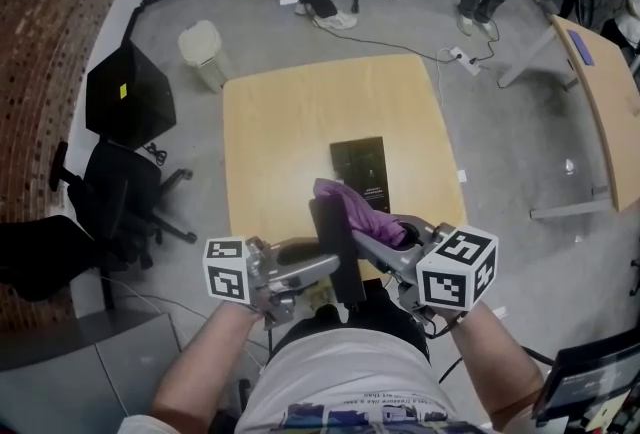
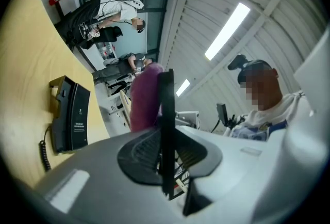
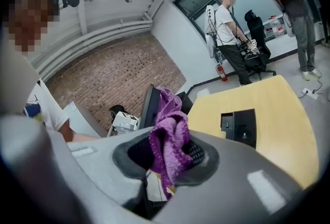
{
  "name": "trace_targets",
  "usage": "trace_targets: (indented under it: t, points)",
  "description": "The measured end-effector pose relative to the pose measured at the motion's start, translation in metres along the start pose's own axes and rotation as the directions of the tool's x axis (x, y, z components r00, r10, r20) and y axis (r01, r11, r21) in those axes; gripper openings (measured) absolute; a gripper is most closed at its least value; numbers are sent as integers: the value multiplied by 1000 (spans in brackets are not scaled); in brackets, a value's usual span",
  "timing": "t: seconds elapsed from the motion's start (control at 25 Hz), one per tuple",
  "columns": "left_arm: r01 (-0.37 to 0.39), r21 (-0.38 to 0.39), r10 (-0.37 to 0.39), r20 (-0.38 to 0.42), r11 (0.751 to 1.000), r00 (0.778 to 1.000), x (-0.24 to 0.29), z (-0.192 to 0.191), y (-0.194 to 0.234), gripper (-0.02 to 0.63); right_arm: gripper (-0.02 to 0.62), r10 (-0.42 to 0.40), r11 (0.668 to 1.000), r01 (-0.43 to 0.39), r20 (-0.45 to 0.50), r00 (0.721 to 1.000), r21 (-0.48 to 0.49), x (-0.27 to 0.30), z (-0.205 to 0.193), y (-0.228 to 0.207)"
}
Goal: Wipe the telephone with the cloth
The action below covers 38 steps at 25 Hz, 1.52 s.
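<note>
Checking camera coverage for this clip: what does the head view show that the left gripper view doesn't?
Only the head view: the right tool and the white bin. Only the left gripper view: the ceiling light and a coiled cord. Both: the telephone on the table, the purple cloth, the black handset in the left tool.

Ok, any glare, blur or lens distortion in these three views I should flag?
Head view: even light, a pale sheen on the table, mild edge bending. Left gripper view: heavy fisheye with dark corners, ceiling light strip blown out, handset just a dark silhouette. Right gripper view: same fisheye, cloth fairly sharp.
</note>
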<state>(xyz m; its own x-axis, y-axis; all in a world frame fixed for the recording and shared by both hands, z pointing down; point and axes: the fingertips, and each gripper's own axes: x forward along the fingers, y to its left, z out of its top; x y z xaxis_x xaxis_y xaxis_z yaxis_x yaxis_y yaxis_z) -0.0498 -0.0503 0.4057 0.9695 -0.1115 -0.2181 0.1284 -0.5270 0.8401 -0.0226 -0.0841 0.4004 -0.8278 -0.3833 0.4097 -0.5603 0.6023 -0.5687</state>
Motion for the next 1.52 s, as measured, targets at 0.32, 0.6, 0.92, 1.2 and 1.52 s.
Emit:
trace_targets:
  t: [0.32, 0.6, 0.92, 1.2, 1.52]
  points:
    - [-3, 0, 3, 15, 1000, 1000, -4, 7, 3, 84, 84, 18, 999, -19, -62, 998, -28, -7, -24, 3]
    - [-5, -2, 5, 29, 1000, 1000, -6, 15, 4, 86, 84, 27, 999, -29, -105, 994, -15, -14, -50, 7]
    - [-3, -10, 4, 37, 1000, 999, -4, 18, 6, 84, 84, 22, 1000, -23, -155, 988, -3, -28, -80, 8]
    - [-6, -14, 6, 41, 1000, 999, -4, 22, 10, 86, 84, 7, 1000, -5, -177, 984, 12, -40, -91, 1]
    - [13, -22, -13, 2, 1000, 1000, 1, 9, 5, 86, 84, -61, 998, 61, -59, 996, -5, -47, -47, -18]
